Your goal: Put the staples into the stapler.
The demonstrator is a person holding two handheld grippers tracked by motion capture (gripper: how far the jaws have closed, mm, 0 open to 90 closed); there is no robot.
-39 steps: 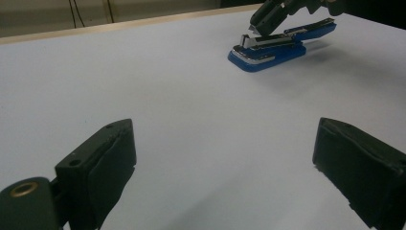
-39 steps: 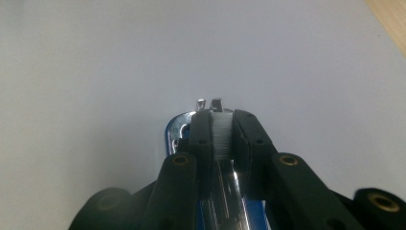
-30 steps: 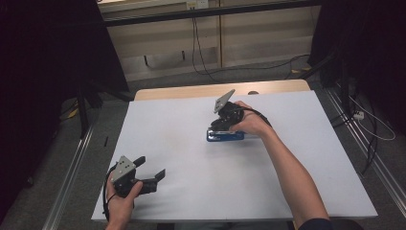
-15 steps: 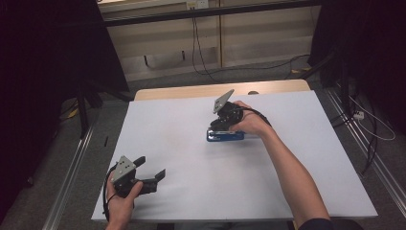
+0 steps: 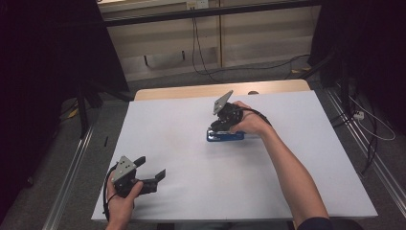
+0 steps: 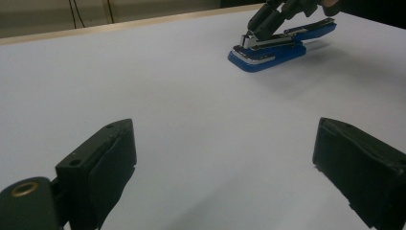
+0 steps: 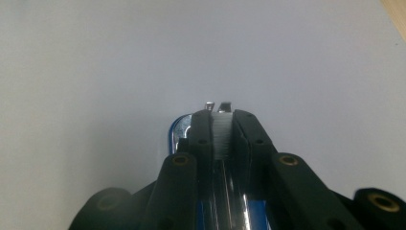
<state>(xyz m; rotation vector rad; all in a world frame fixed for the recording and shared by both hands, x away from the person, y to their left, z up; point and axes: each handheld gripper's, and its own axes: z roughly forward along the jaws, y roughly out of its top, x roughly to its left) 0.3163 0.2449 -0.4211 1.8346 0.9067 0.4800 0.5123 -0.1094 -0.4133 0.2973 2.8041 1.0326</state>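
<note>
Our right tool [image 5: 218, 128] is clamped on the staple strip in the open blue stapler [image 5: 225, 136], mid-counter [image 5: 297, 158]. Our left tool [image 5: 152, 173] waits apart, empty. With the base unbraced, a skewed pull could jam the strip or drag the stapler.

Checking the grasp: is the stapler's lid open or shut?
Open. The stapler lies flat on the table with its blue lid raised off the metal rail; the right gripper is clamped on that rail's front end.
</note>
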